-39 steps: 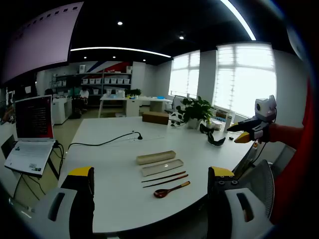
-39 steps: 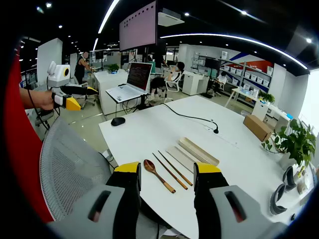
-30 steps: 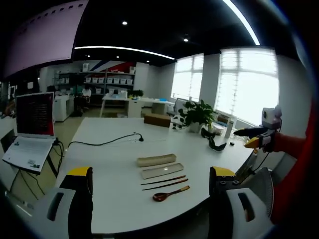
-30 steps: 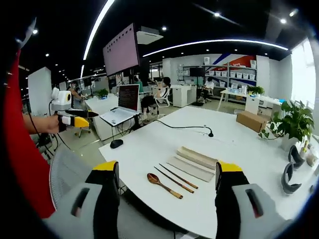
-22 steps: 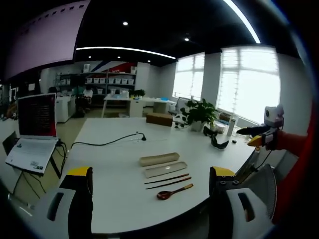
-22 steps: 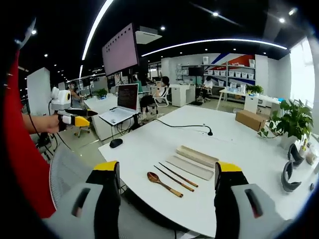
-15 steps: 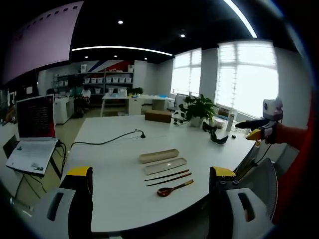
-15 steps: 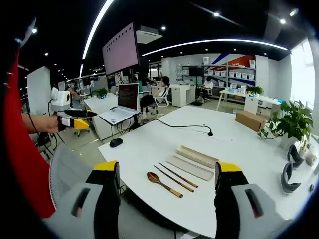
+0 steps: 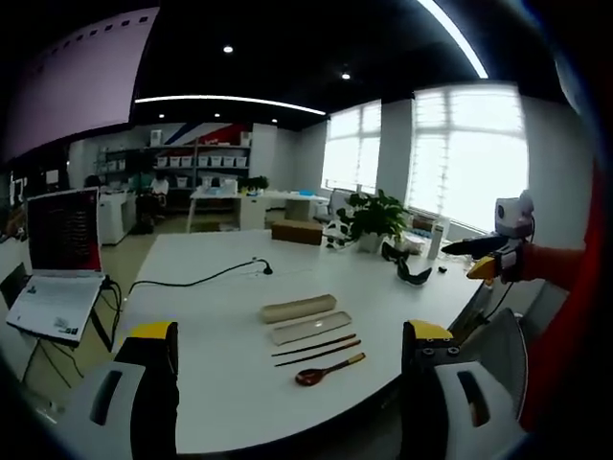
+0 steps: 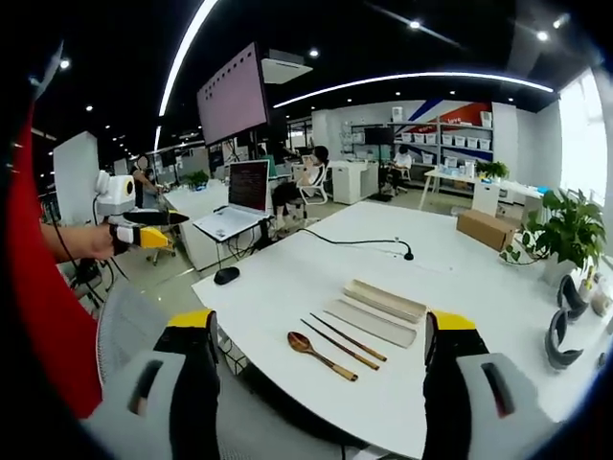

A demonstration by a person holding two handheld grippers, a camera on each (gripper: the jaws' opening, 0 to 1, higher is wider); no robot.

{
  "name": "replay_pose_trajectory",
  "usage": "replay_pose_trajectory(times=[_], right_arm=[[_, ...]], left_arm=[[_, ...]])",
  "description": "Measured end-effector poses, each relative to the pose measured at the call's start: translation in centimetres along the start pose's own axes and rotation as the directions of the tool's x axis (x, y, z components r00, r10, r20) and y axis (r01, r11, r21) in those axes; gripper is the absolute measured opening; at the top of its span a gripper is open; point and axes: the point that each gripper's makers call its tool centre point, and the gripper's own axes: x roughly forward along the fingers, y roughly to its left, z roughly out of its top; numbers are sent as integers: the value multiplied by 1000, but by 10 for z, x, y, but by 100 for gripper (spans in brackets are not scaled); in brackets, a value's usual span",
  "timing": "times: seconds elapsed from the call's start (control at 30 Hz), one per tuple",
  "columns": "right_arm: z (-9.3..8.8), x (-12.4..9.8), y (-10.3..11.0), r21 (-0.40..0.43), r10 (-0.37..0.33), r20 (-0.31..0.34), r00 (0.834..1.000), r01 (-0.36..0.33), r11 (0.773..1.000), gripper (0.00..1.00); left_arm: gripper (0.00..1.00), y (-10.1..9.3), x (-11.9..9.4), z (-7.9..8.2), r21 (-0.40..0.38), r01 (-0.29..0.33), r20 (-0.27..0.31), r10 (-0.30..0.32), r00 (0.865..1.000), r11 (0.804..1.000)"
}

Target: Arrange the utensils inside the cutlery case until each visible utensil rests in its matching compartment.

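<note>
Cameras shifted; case (image 10: 385, 300) compartments unreadable.

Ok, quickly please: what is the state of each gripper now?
Left gripper: open, holding nothing.
Right gripper: open, holding nothing.

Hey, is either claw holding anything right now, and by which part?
Nothing is held: both the left claw and right claw are open, well short of the wooden spoon.

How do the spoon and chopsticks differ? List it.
The spoon ends in a rounded bowl; the chopsticks are plain thin sticks. The spoon is one piece; the chopsticks are a pair. The spoon lies nearest the table edge; the chopsticks lie between it and the case. Both are brown and roughly parallel.
</note>
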Motion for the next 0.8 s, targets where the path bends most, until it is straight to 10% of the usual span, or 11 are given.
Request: replay_pose_trajectory(times=[0.37,0.8], right_arm=[[-1,7,0,-1,-1,-2,1000,1,1000,91],[-1,16,-15,-55,-35,-47,998,32,998,67]], left_arm=[[100,2,0,-10,14,-6,-28,6,1000,1000],[100,-8,2,-14,0,20,-25,-20,999,1000]])
